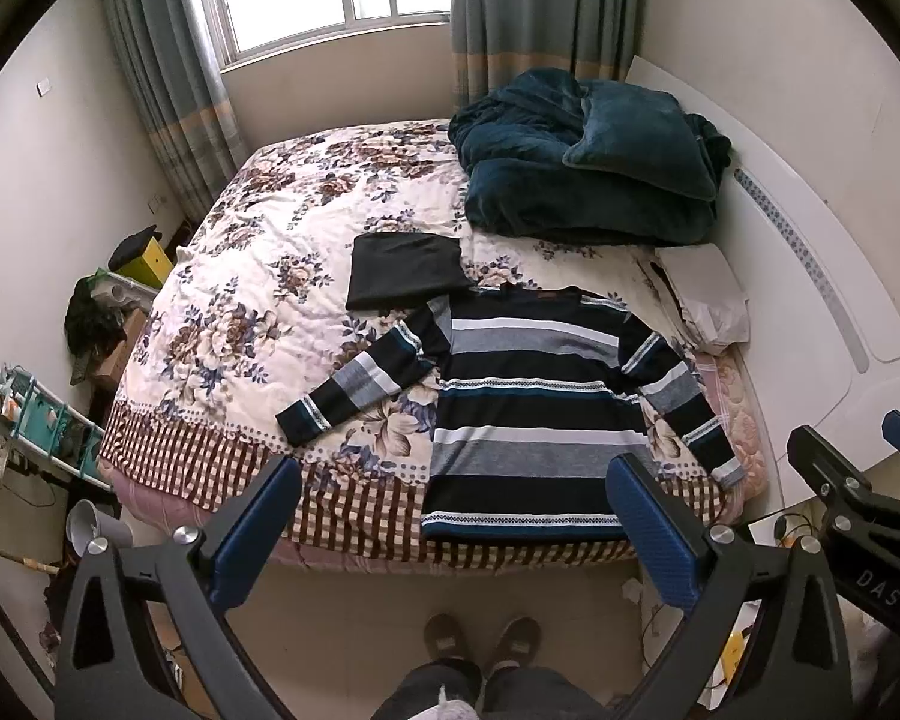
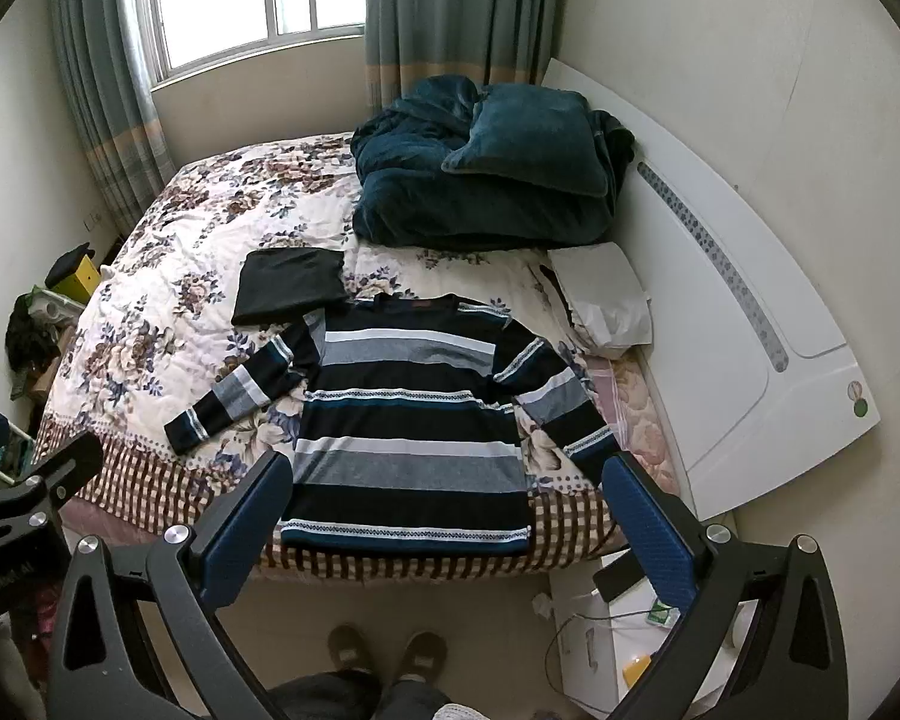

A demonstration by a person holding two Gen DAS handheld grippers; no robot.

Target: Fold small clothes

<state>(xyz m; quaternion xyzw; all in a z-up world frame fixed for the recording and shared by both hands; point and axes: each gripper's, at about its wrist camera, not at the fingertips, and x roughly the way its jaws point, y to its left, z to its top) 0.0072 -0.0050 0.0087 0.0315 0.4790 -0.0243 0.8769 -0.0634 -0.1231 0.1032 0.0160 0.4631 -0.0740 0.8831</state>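
**Striped sweater laid flat, both grippers wide and empty**

Well, the bed (image 1: pixel 222 276) fills the room here, its floral quilt running down to a checked border at the near edge. Up by the white headboard (image 1: pixel 810 276) sits a heap of teal blanket (image 1: pixel 570 180) with a matching pillow on top. Now the star of the show: the striped sweater (image 1: pixel 528 408) lies spread face-up near the bed's front edge, hem toward the person, both sleeves angled out and down. Just beyond its left shoulder, touching or nearly so, rests a folded black garment (image 1: pixel 405 270). The left gripper (image 1: pixel 462 534) hovers above the near edge, jaws spread wide, nothing between them. The right gripper (image 2: pixel 444 528) hangs the same way, fully parted over the sweater's hem. Down below, a pair of brown slippers (image 2: pixel 384 657) on the floor.
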